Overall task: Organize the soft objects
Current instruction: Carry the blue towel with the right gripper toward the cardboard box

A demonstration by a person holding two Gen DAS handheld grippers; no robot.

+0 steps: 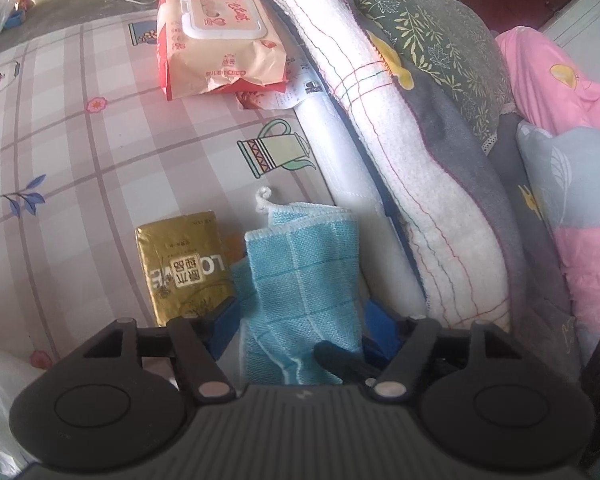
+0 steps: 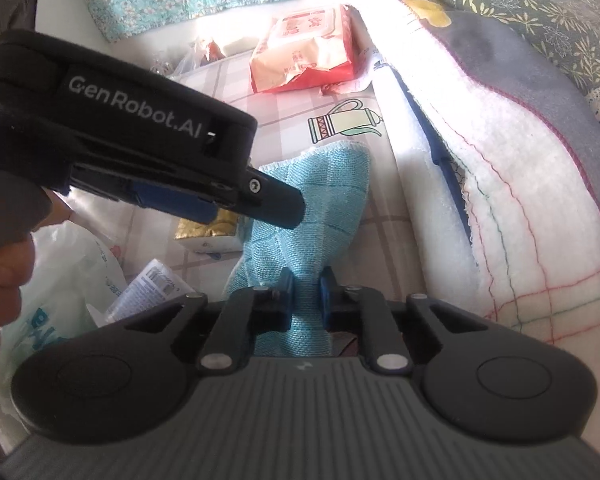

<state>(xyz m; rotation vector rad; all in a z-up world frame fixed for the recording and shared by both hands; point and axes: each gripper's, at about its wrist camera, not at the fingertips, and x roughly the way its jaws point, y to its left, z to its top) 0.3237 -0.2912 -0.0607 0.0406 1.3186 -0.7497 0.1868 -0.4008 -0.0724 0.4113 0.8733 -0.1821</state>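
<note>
The blue cloth hides the gold packet's right edge and its own lower end runs under the left gripper's body. In the right wrist view the left gripper covers most of that packet. Whether its fingers touch the cloth cannot be told.

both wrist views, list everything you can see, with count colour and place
cloth: 1, light blue, on the bed sheet, pinched at its near end
wipes pack: 1, peach and red, far end of sheet
gold packet: 1, gold, left of cloth
white blanket: 1, white with coloured stitching, right of cloth
leaf pillow: 1, green, on the pile
pink bedding: 1, pink, far right
plastic bag: 1, white, near left
left gripper: open, around the cloth
right gripper: shut on cloth
</note>
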